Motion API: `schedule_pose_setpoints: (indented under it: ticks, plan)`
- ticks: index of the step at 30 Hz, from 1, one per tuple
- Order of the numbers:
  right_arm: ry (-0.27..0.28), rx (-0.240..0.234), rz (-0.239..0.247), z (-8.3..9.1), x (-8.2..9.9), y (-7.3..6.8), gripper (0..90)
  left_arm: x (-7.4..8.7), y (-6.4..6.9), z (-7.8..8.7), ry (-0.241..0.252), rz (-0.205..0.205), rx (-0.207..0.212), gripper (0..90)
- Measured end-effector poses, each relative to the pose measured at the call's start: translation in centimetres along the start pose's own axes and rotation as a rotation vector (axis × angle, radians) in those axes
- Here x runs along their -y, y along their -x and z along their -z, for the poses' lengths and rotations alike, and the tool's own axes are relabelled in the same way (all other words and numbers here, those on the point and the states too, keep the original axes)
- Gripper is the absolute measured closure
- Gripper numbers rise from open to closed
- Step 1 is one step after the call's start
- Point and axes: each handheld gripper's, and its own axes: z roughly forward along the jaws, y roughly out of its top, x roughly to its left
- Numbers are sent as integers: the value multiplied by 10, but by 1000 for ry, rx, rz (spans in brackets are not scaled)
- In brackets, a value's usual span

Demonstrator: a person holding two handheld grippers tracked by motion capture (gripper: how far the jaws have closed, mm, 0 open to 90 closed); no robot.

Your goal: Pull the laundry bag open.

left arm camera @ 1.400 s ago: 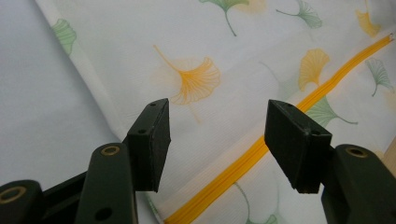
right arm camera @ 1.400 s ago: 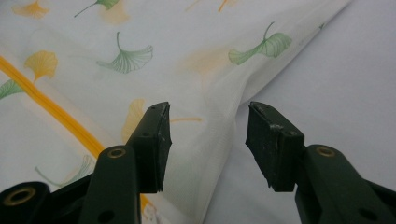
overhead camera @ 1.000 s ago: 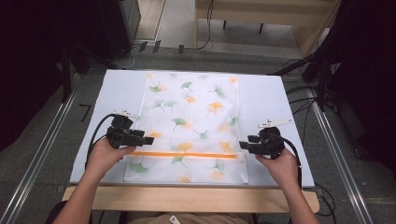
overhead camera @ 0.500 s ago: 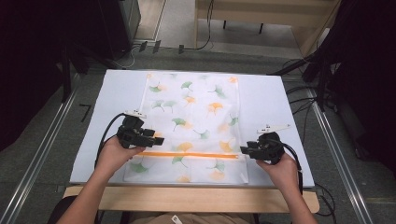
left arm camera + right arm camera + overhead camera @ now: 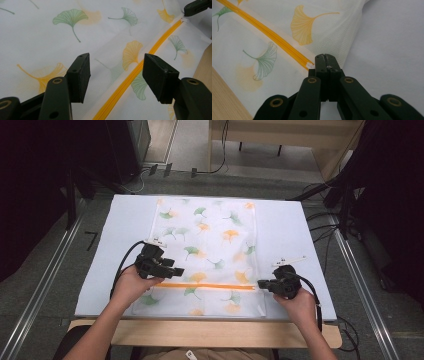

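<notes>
A white mesh bag (image 5: 210, 235) printed with green and orange ginkgo leaves lies flat on the white table top (image 5: 300, 235). An orange zipper (image 5: 210, 286) runs across its near part. My left gripper (image 5: 175, 271) hovers open over the bag's left part, the zipper (image 5: 130, 76) passing under the gap between its jaws (image 5: 116, 75). My right gripper (image 5: 261, 283) is shut at the zipper's right end, its tips (image 5: 325, 57) pinching the bag's edge beside a small white tab (image 5: 310, 65). Whether the tab itself is held is hidden.
The table's wooden front edge (image 5: 210, 332) runs just behind my hands. Metal rails (image 5: 45, 285) flank the table on both sides. Cables (image 5: 330, 227) lie on the floor at the right, and dark equipment (image 5: 125, 145) stands at the back left.
My left gripper has moved right, from the bag's left edge to over its printed part. The right gripper has stayed at the zipper's right end.
</notes>
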Motion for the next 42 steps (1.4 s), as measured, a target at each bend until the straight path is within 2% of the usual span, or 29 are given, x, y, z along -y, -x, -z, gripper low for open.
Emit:
schedule_pose_setpoints:
  ticks: [8, 16, 20, 23, 30, 35, 39, 42]
  plan:
    - [-35, -2, 17, -9, 0, -8, 900, -2, 4, -6, -10, -21, 4, 409]
    - [-33, -10, 33, -11, -1, -16, 900, -4, 6, -9, -10, -29, 12, 408]
    - [-8, -24, 53, -10, -3, -19, 896, -4, 9, -11, -13, -37, 20, 407]
    - [4, -23, 45, -7, -4, -18, 869, -4, 10, -11, -8, -36, 21, 407]
    - [59, 27, 47, 10, 3, -9, 766, -7, 15, -13, -1, -49, 36, 407]
    - [59, 50, 53, 13, 10, -5, 700, -12, 20, -18, -5, -68, 47, 407]
    - [55, 57, 117, 12, 16, -3, 621, -16, 24, -23, -9, -80, 59, 408]
    - [39, 54, 105, 12, 19, -3, 583, -18, 28, -26, -13, -86, 64, 408]
